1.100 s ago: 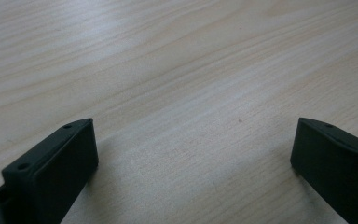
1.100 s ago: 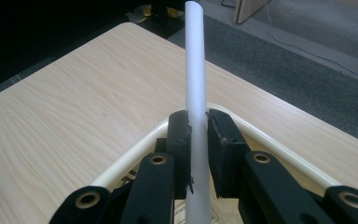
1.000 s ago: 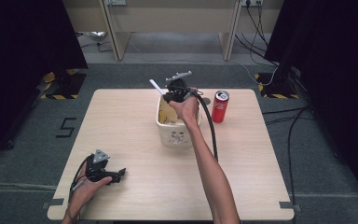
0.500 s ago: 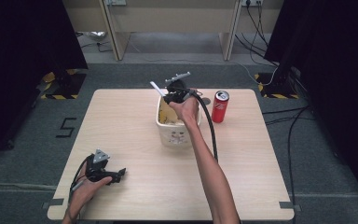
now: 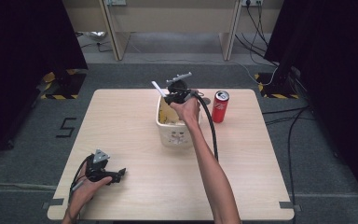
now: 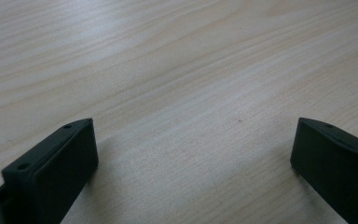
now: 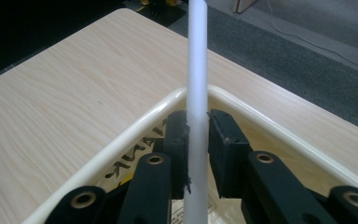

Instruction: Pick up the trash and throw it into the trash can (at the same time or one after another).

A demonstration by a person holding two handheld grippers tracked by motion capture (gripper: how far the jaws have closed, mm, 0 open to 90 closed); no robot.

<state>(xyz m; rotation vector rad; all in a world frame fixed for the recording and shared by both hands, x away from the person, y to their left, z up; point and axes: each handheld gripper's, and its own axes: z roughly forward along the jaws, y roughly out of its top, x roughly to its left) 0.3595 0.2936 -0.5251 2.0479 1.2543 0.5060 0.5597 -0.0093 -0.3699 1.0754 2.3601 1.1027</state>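
Right claw [image 7: 197, 135]: we recorded it over the far end of the tub, one white stick [image 7: 197, 70] standing between its two black jaws. The left pad lay against the stick; a thin gap showed at the right pad. The jaws had just been easing apart, so we logged the grip as slackened and the stick as no longer pinched. In the high view the right claw [image 5: 168, 95] sat in the person's right hand [image 5: 185, 108] above the tub's far rim, and the stick [image 5: 158, 88] slanted up and away to the left.

Container, one: a cream plastic tub [image 5: 173, 135], rectangular, with dark printing on its near wall, standing mid-counter. Its rim [image 7: 135, 126] passed just under the claw. We saw yellowish matter inside at the far end; we could not tell what it was.

Container, one: a red drink can [image 5: 221, 106], upright, just right of the tub and apart from it. Contents not visible to us.

Left claw [image 6: 191, 154]: open, jaws wide apart, nothing between them, bare wood beneath. In the high view the left claw [image 5: 116, 176] lay on the counter [image 5: 121, 121] near its front left corner, held by the left hand [image 5: 85, 189], well apart from the tub.

Count: two claws, one stick, one tub, one can.
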